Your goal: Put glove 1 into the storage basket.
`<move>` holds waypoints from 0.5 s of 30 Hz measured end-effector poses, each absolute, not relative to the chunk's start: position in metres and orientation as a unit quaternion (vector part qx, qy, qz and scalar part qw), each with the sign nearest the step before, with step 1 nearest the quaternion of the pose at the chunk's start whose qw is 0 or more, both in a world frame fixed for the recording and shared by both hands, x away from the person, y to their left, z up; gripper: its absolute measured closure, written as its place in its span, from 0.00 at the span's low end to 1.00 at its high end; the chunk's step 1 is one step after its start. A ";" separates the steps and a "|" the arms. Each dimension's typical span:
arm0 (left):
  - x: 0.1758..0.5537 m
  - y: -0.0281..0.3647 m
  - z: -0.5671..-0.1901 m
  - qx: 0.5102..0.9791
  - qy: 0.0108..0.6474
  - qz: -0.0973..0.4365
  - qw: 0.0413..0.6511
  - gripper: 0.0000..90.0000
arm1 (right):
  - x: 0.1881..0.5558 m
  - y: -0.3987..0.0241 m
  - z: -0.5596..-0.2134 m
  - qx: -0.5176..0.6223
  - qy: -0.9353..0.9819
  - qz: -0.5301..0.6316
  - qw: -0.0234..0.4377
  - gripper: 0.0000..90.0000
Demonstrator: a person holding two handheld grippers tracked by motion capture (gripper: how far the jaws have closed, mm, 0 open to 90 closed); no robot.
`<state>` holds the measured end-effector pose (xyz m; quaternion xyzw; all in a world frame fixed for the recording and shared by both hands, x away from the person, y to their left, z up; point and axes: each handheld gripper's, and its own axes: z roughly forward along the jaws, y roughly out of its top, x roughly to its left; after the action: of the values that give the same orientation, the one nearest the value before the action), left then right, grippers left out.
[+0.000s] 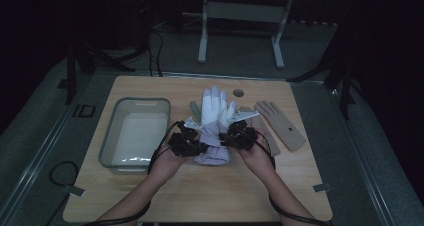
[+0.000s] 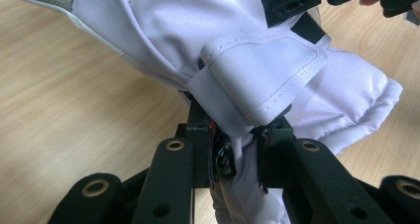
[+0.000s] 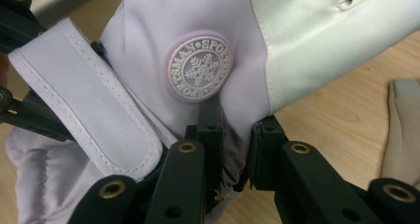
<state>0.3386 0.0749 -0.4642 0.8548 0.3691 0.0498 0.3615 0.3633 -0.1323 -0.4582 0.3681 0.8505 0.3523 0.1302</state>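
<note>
A white and pale-lilac ski glove (image 1: 214,122) lies in the middle of the wooden table, fingers pointing away. My left gripper (image 1: 188,142) is shut on the glove's left cuff edge; in the left gripper view the fabric (image 2: 257,75) is pinched between the jaws near a wrist strap. My right gripper (image 1: 239,135) is shut on the right side of the cuff; the right gripper view has the glove (image 3: 198,68) with its round snowflake badge clamped between the jaws. The cuff end is raised off the table.
A grey plastic tub (image 1: 134,134) stands on the table's left side. A tan glove (image 1: 280,124) lies flat to the right of the ski glove. The table's front half is bare wood. Frame legs stand on the floor beyond the table.
</note>
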 end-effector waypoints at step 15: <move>0.347 0.106 -0.424 0.864 0.357 0.068 0.349 0.81 | 0.372 -0.105 -0.426 0.363 0.840 0.382 0.129 0.88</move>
<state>0.3474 0.1063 -0.4241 0.8637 0.3575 0.0681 0.3486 0.3721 -0.1054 -0.4256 0.3628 0.8401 0.3820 0.1289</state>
